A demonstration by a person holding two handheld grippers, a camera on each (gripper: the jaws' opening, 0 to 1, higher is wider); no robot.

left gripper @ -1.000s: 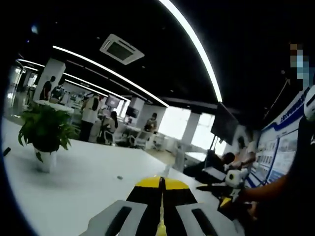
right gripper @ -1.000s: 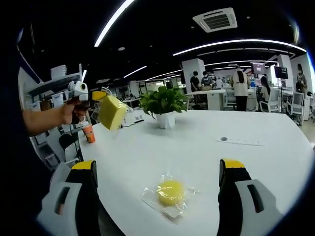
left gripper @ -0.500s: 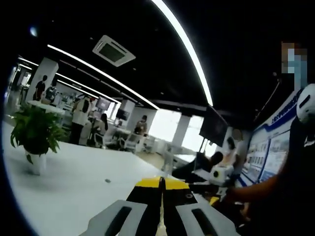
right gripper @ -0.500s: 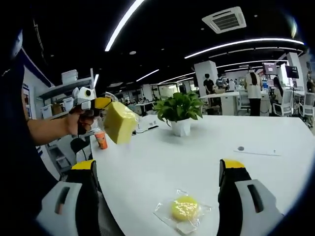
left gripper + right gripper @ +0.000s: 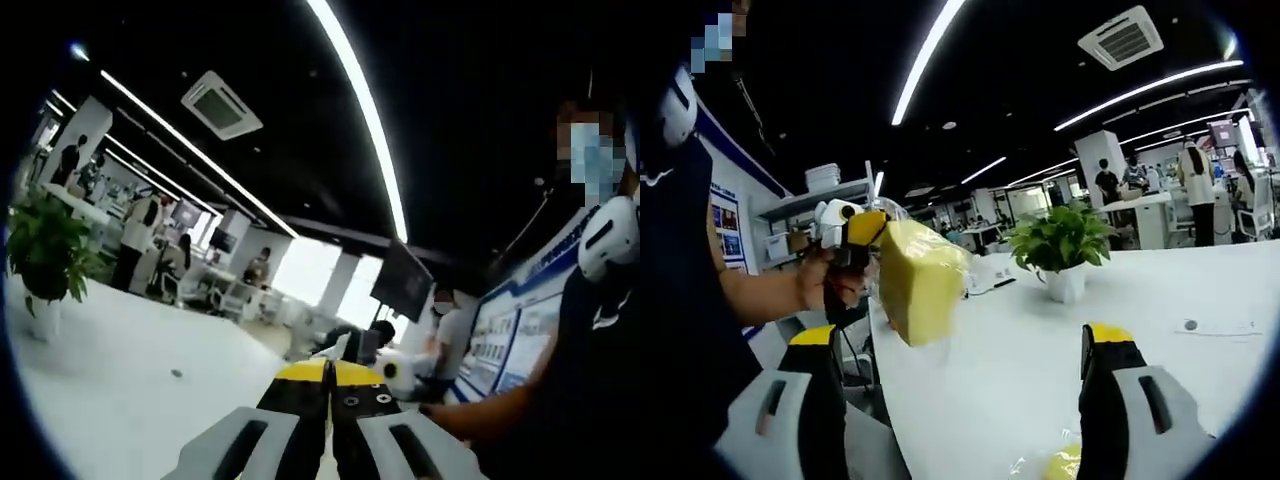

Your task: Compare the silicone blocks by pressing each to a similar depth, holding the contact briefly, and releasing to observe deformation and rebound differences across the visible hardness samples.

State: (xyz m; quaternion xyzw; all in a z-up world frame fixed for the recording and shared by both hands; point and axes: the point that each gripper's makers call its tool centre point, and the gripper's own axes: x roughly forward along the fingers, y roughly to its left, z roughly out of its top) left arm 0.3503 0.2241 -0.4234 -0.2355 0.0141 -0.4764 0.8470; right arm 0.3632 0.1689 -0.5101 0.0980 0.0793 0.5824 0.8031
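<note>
We see two yellow pieces in the right gripper view: one block [image 5: 918, 282] pinched in the left gripper [image 5: 868, 232] and raised above the white table [image 5: 1160, 300], and one round piece [image 5: 1065, 462] in a clear bag at the table's near edge. Our right gripper [image 5: 960, 400] stands spread wide and empty. One potted plant [image 5: 1064, 245] sits behind. In the left gripper view, its jaws look pressed together.
</note>
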